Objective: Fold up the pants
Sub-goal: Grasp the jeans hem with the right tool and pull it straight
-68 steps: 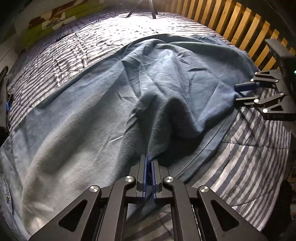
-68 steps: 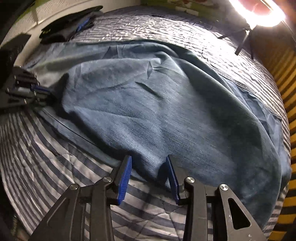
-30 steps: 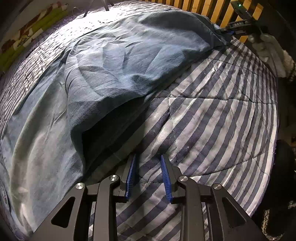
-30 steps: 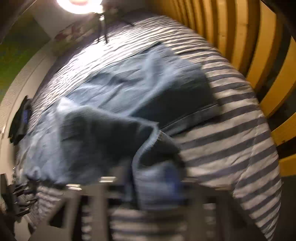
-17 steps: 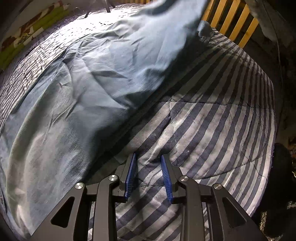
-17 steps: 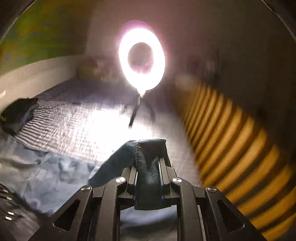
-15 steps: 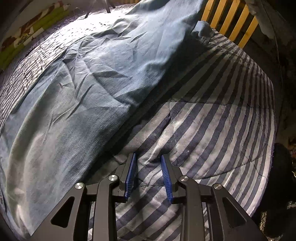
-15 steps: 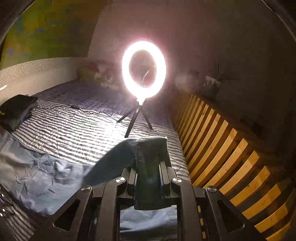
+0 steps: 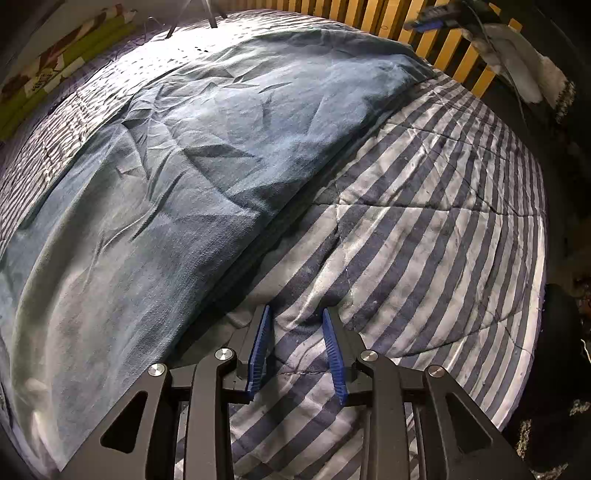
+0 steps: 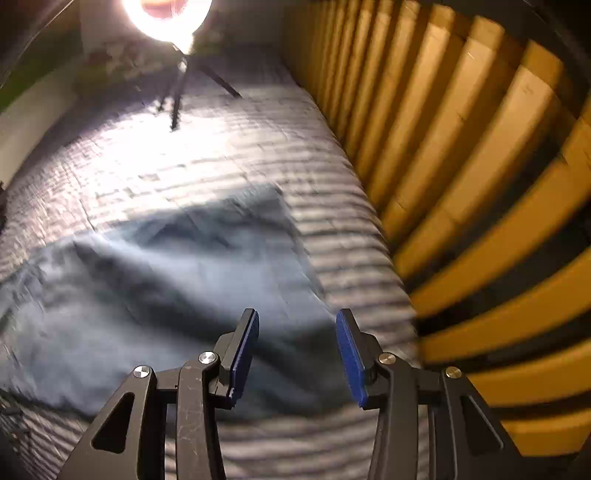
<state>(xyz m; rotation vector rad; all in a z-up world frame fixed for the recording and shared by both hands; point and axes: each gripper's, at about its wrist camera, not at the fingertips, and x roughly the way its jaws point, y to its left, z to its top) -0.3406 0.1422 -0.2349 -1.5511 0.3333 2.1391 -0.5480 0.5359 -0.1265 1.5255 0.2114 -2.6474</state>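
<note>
Pants (image 9: 177, 192) lie flat on the bed (image 9: 424, 229): soft, limp denim, best pinched at hem or waistband. Left hand-held gripper (image 9: 295, 347) parted, empty; right hand-held gripper (image 10: 297, 354) just opening, empty.

Faded blue denim on the pants (image 9: 177, 177), paler and almost grey-white toward the near left end, darker blue along the folded edge. Navy and off-white stripes across the quilted bedspread (image 9: 424, 229). Black frame with bright blue ribbed pads on the left gripper (image 9: 297, 343); same black and blue on the right gripper (image 10: 297, 354). Yellow-orange slats with dark gaps on the bed rail (image 10: 480, 166). White-hot glow from the ring light (image 10: 166, 14).
</note>
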